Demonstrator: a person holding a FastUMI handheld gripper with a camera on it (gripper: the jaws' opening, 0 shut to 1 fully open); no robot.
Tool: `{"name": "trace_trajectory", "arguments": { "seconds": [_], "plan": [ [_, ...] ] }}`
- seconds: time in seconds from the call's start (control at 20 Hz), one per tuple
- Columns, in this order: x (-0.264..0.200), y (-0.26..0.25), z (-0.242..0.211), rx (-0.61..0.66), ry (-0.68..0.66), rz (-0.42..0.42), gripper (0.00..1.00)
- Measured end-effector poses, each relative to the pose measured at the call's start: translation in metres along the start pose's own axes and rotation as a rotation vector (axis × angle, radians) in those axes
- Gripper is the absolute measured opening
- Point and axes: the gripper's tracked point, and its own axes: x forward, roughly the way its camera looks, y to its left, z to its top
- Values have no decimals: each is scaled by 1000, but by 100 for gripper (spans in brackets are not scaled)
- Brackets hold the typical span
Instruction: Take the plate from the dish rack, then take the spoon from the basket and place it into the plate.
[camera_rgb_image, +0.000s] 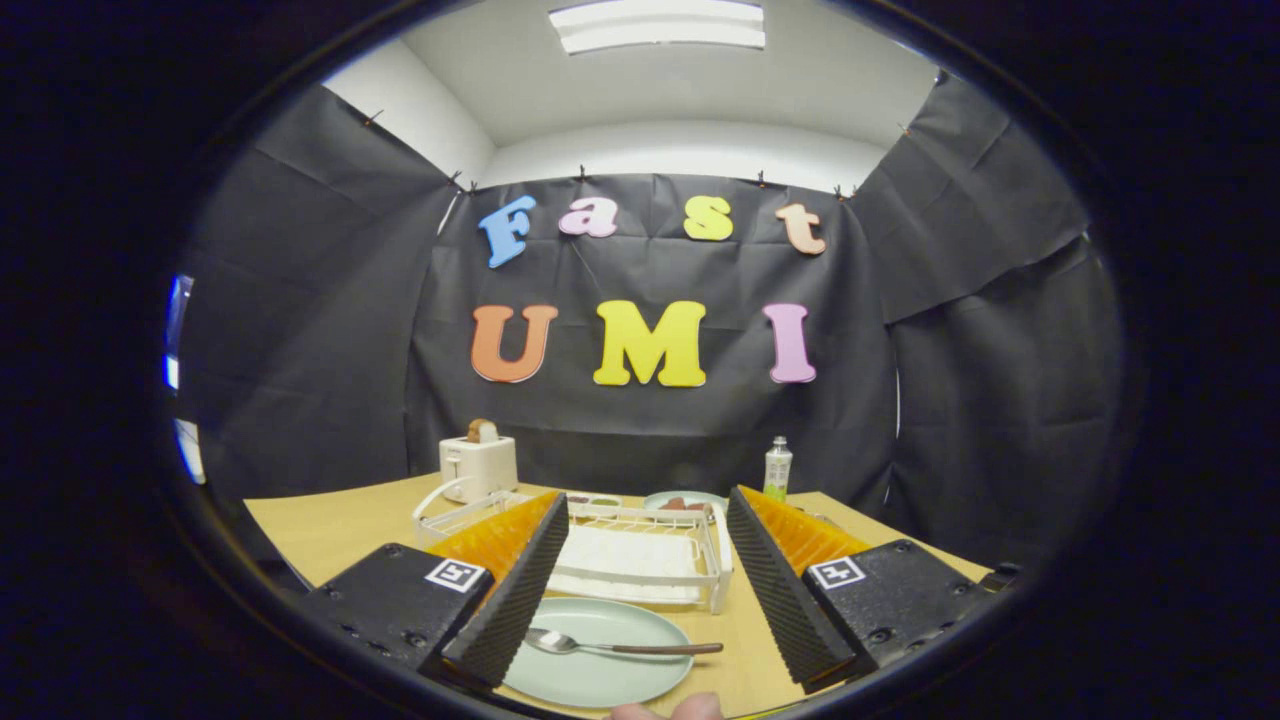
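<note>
1. Gripper (640, 590) hovers low over the desk's (330, 530) near edge, its fingers spread wide and grasping nothing.
2. Plate (600, 665) lies flat on the desk between the fingers.
3. Spoon (620, 646) rests across the plate, handle past its right rim.
4. Rack (640, 560) sits just beyond, with a toaster (478, 465) and a bottle (777, 468) near the far edge.

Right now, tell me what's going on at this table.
A person is working a hand-held gripper, whose fingers are open and grip nothing. Between them a pale green plate lies flat on the wooden table, with the spoon resting on it, handle pointing right. Beyond the plate stands the white dish rack; a toaster and a bottle stand farther back.
</note>
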Motion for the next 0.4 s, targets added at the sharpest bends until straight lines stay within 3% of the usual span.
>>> {"name": "trace_trajectory", "arguments": {
  "seconds": [0.4],
  "plan": [
    [7,5,-3,-8,5,4,100]
  ]
}}
